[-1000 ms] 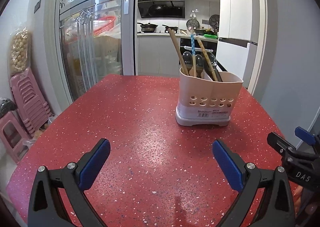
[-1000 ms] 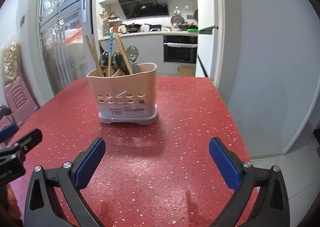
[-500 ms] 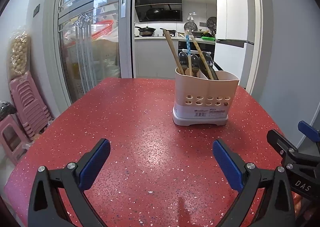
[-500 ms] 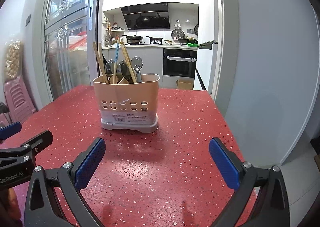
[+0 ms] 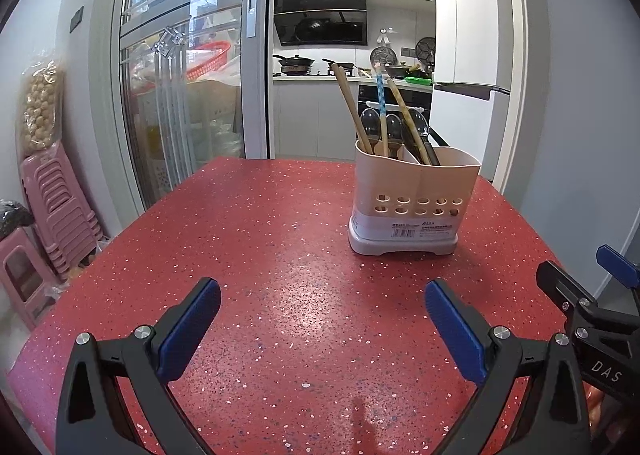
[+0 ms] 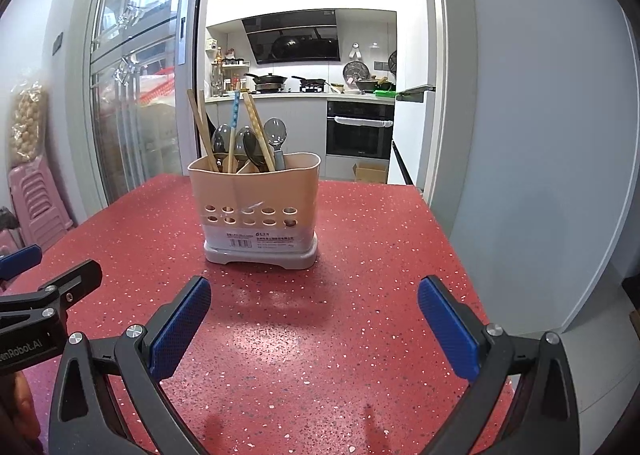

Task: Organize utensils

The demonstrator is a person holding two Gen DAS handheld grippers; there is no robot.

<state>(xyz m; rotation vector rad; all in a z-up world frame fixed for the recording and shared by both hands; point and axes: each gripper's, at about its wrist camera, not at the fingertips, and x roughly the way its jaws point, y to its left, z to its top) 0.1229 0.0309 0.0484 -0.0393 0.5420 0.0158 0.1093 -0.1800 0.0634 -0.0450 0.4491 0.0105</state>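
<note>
Left wrist view showed a speckled red table; on it, right of centre, stood a beige perforated plastic caddy holding wooden chopsticks and glossy spoons; left gripper and right gripper, blue ribbed pads spread wide, gripped nothing.

Left wrist view: set low over the red speckled table, facing forward between the left gripper fingers toward the kitchen doorway; the beige perforated plastic utensil holder stands right of centre at middle range. Right wrist view: same low height and heading, the right gripper in the foreground, the holder left of centre and somewhat nearer. Shared: table, holder, kitchen beyond; each view catches the other gripper at its inner edge.
</note>
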